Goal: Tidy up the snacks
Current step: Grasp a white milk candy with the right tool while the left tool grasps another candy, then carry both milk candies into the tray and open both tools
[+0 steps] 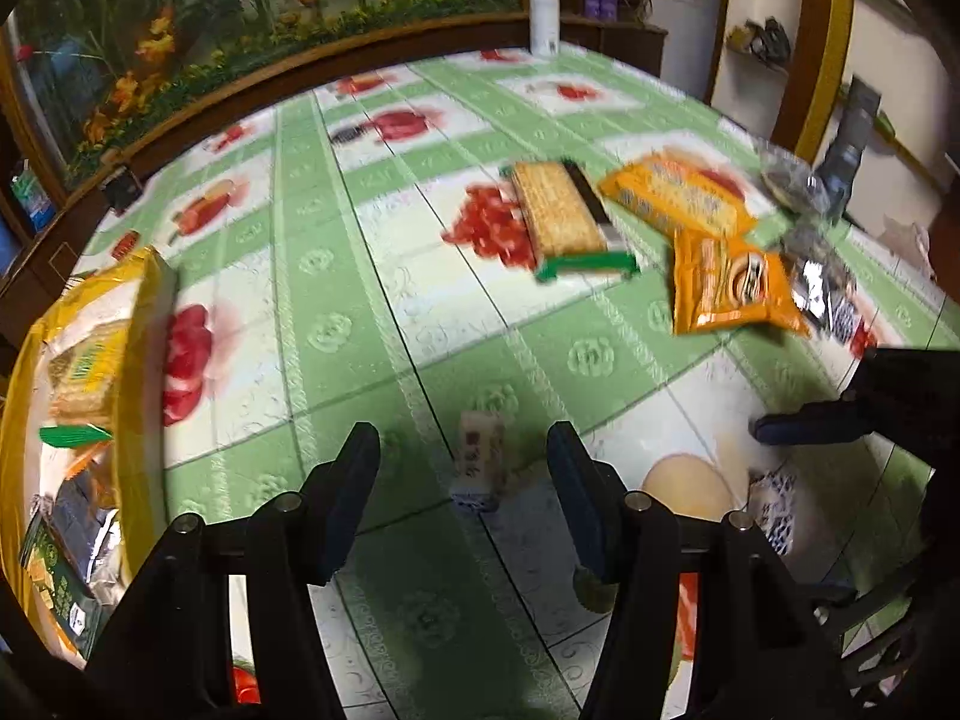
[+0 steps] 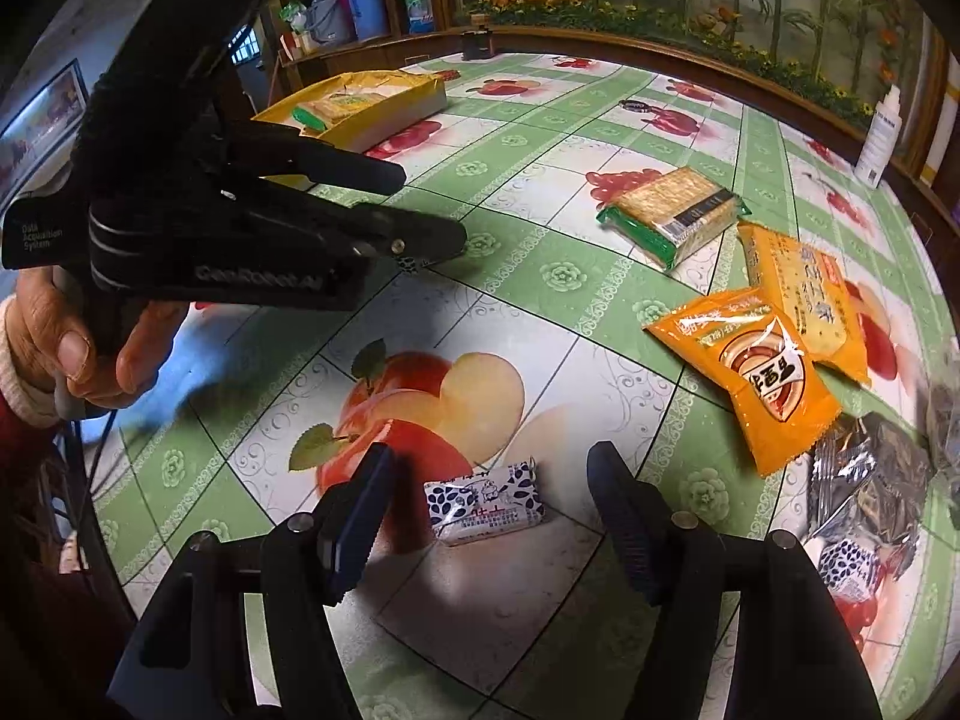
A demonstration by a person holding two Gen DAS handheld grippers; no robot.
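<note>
**Both grippers poised over small candies**

A blue-and-white candy [image 2: 485,503] lies on the tablecloth [image 2: 540,276] between the right gripper [image 2: 489,519] jaws, apart and untouched. The left gripper [image 1: 462,492] likewise straddles a pale candy [image 1: 478,461], jaws apart. Next: close, lift, carry to the yellow tray [image 2: 384,114] far left. Orange packets [image 2: 750,360] lie right.

The tabletop [image 2: 540,276] carries a green-and-white checked cloth printed with fruit. A flower-and-bamboo mural [image 1: 240,12] in a dark wood frame backs it. Shelving [image 2: 360,18] holds thermos flasks.
</note>
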